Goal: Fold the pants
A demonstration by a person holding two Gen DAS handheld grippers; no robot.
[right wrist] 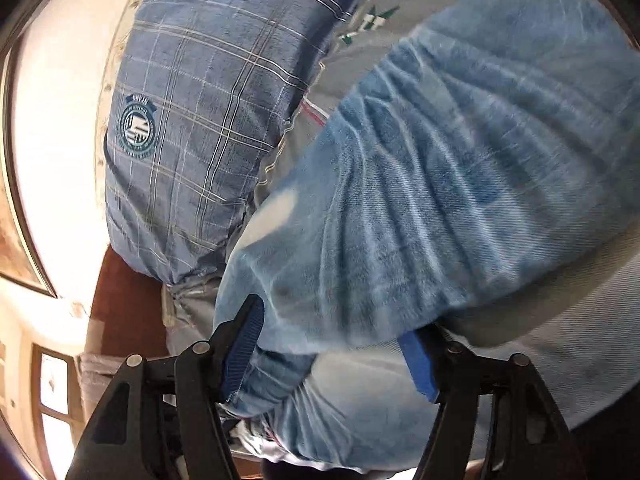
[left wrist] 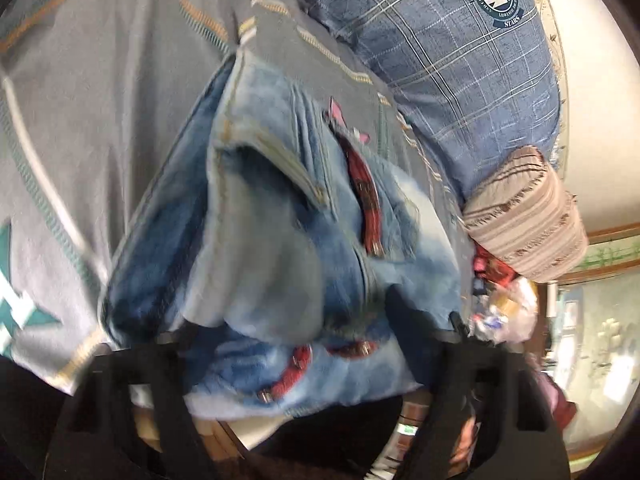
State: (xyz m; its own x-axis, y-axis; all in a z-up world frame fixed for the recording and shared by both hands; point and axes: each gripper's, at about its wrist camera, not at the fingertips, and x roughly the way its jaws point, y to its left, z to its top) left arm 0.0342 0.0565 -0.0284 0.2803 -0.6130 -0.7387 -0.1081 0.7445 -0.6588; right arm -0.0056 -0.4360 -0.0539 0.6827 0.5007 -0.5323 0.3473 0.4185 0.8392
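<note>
Light blue denim pants (left wrist: 280, 248) with red-lined pocket slits lie bunched on a grey bed sheet (left wrist: 100, 100). My left gripper (left wrist: 312, 344) has its black fingers set wide around the bundled waist end, with denim filling the gap. In the right wrist view the pants (right wrist: 460, 184) lie as a thick wrinkled roll. My right gripper (right wrist: 332, 344) has blue pads (right wrist: 244, 344) on either side of that roll, jaws wide with cloth between them.
A blue plaid pillow (left wrist: 452, 72) with a round badge lies at the head of the bed, also in the right wrist view (right wrist: 192, 120). A striped beige cushion (left wrist: 528, 220) sits beside it. The wall (right wrist: 56, 140) and a wooden bed edge (right wrist: 124, 312) are close.
</note>
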